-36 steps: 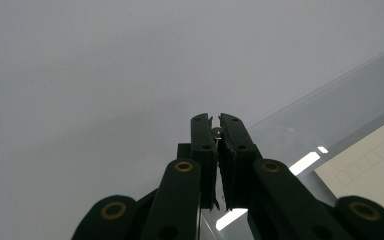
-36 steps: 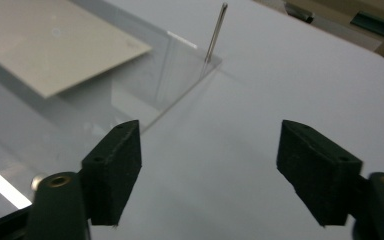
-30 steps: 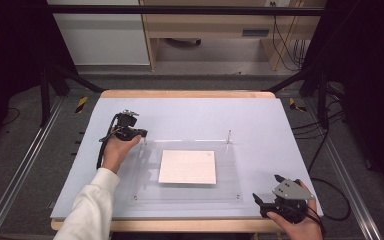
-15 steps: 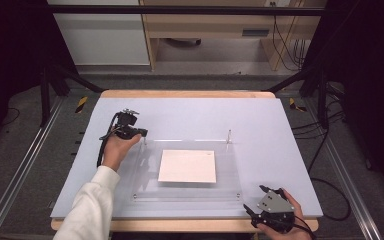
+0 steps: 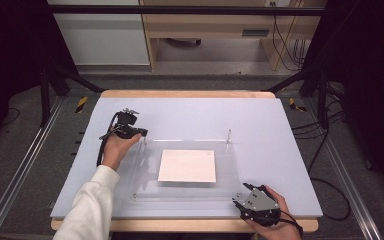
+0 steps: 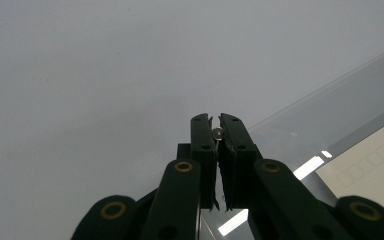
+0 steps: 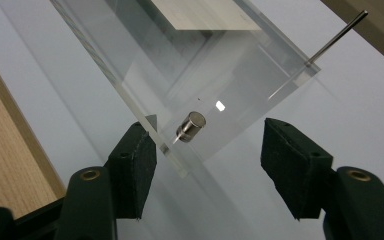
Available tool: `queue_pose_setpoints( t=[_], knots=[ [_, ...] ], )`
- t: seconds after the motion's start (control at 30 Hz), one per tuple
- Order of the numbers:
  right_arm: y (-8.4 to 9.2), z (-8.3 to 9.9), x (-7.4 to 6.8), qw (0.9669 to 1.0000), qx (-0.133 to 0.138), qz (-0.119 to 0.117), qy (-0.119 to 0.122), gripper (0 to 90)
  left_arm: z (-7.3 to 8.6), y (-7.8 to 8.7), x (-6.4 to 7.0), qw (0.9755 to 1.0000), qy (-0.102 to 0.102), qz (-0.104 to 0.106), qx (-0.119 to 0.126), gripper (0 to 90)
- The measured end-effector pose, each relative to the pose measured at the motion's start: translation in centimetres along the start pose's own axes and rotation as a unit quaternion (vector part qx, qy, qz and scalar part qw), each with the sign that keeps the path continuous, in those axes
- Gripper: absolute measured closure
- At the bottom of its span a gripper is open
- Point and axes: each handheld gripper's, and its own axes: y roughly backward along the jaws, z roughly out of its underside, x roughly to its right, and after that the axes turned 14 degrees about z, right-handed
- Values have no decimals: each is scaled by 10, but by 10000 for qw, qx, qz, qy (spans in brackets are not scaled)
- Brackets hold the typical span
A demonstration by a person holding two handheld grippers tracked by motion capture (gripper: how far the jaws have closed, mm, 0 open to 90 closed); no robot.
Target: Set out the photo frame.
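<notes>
A pale blue-grey mat (image 5: 190, 112) covers the wooden table, smooth and matte, with bare room all round the clear acrylic plate (image 5: 185, 192) lying flat at its middle. Nearest me, the right gripper (image 5: 256, 202) sits at the plate's near right corner, jaws spread wide either side of a short shiny metal cylinder (image 7: 190, 127) set in the acrylic. A white square sheet (image 5: 187, 165) lies under the plate. At the far left corner the left gripper (image 5: 130, 131), wrist bent inward, is clenched on a thin metal pin (image 6: 217, 133). Another pin (image 5: 228, 135) stands upright at the far right corner
</notes>
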Motion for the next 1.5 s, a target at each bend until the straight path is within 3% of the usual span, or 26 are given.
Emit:
queue_pose_setpoints(
  t=[0.33,0.47,0.7,0.93,1.1,1.2,1.3,1.37,1.5],
  knots=[
    [-3,-5,1,9997,255,-16,13,389,-2,-1,-3,10000,26,43,12,850],
    [-5,-7,-1,9993,333,-53,149,416,-1,-1,-3,10000,10,50,17,850],
    [-2,-8,-3,9979,561,108,289,445,0,-1,-4,9999,1,41,93,849],
    [-4,-8,-3,9982,534,57,269,423,1,-1,-3,10000,-30,35,74,848],
    [-2,-12,-7,9964,717,134,420,487,1,-1,-2,9999,-24,4,117,848],
    [-1,-13,-8,9957,731,178,540,516,3,-1,0,9998,-93,-83,157,844],
    [0,-16,-8,9954,722,190,599,523,6,6,3,9987,-226,-168,419,802],
    [1,-17,-7,9955,714,189,590,527,7,16,9,9968,-355,-276,663,733],
    [3,-20,-6,9957,701,201,577,538,13,36,23,9931,-682,-340,891,638]
  ],
)
